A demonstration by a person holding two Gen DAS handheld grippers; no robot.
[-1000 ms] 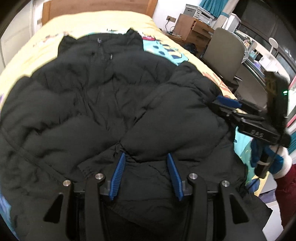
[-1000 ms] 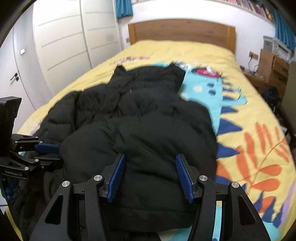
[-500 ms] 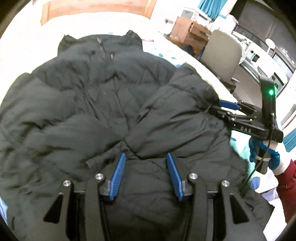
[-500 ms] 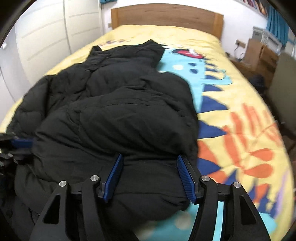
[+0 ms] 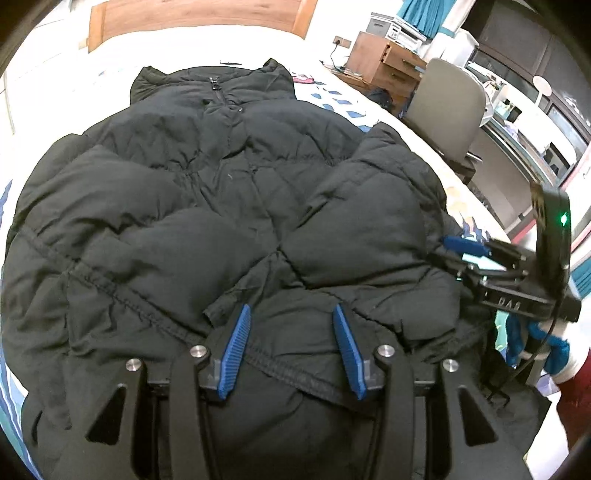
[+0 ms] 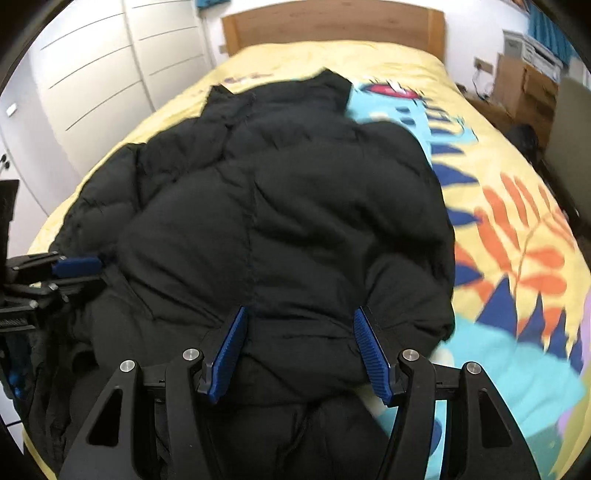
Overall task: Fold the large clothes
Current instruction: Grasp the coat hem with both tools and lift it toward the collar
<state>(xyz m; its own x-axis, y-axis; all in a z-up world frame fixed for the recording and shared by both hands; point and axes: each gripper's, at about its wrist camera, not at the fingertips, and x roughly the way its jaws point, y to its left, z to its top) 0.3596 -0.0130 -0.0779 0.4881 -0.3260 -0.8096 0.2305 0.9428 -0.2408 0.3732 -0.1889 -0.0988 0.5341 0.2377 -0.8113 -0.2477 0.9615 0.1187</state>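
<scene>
A black puffer jacket (image 5: 229,206) lies on the bed (image 6: 509,236), long axis running near-to-far: collar (image 5: 210,79) w/ zip pull at the far end toward the wooden headboard (image 6: 332,26), hem (image 5: 288,365) nearest the cameras. It sits on the left half of the yellow patterned bedspread; one sleeve is folded across the front.

Left wrist view, left to right: quilted body of the jacket, then the left gripper (image 5: 291,350) low centre, blue pads (image 5: 236,347) apart at a middling width w/ the hem fabric bulging up between them; can't tell if the pads actually press it. Far right, the right gripper (image 5: 461,251) seen side-on at the jacket's right edge, held by a blue-gloved hand (image 5: 532,339). Only this view shows the office chair (image 5: 447,107), wooden drawers (image 5: 384,59) and the zip.

Right wrist view, left to right: white wardrobe doors (image 6: 92,74), left gripper (image 6: 75,267) at the jacket's left edge, then the right gripper (image 6: 299,350), jaws a bit wider, puffy fabric mounded between the pads, contact unclear. Only this view shows the bedspread's orange leaf print (image 6: 528,221) clearly.
</scene>
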